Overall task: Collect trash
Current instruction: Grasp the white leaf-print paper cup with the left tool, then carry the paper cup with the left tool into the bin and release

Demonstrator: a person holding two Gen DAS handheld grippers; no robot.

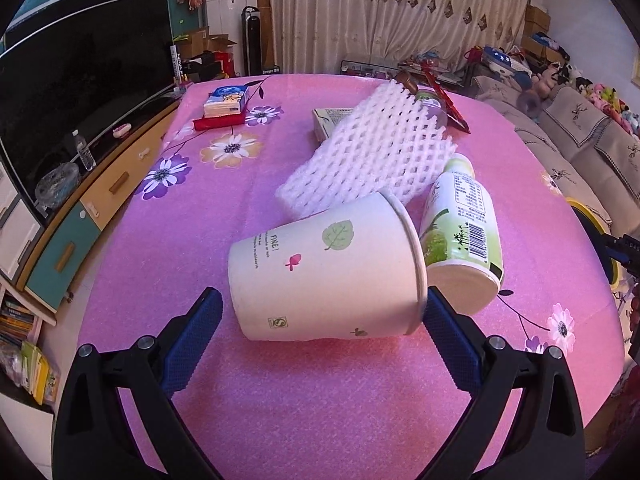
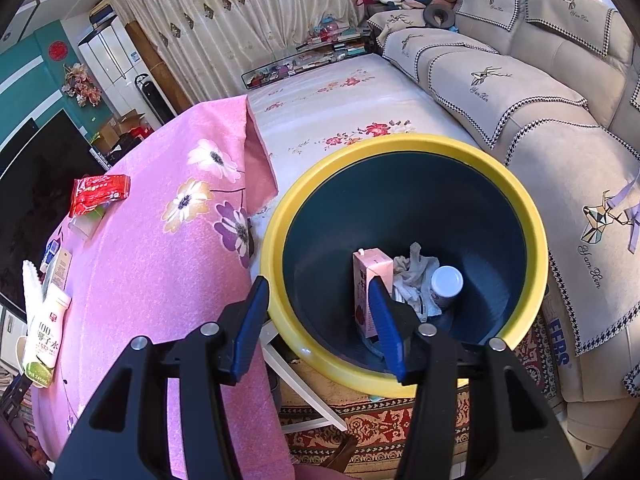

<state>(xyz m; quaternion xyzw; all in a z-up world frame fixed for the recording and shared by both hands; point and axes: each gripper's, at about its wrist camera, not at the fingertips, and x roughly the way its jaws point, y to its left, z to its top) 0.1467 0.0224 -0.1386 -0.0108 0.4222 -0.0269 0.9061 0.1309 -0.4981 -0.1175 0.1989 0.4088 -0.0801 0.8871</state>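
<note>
Blue pads of the left gripper (image 1: 322, 320) sit spread wide on either side of a paper cup (image 1: 326, 268) lying on its side near the table's (image 1: 280, 400) front edge, not squeezing it yet. A coconut water bottle (image 1: 460, 220) leans against the cup's rim. Looks like the grab step: close on the cup without nudging the bottle. Right gripper (image 2: 316, 324) hangs released and empty over the yellow-rimmed bin (image 2: 400, 144) beside the table's right edge, with a pink carton (image 2: 366, 280) already inside.

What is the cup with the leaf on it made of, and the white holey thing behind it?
The cup looks like paper: matte white walls with printed pictures and a thin rolled rim. The white netting looks like soft plastic foam: puffy strands woven into open diamonds. That is only how they look; touch would settle it.
</note>
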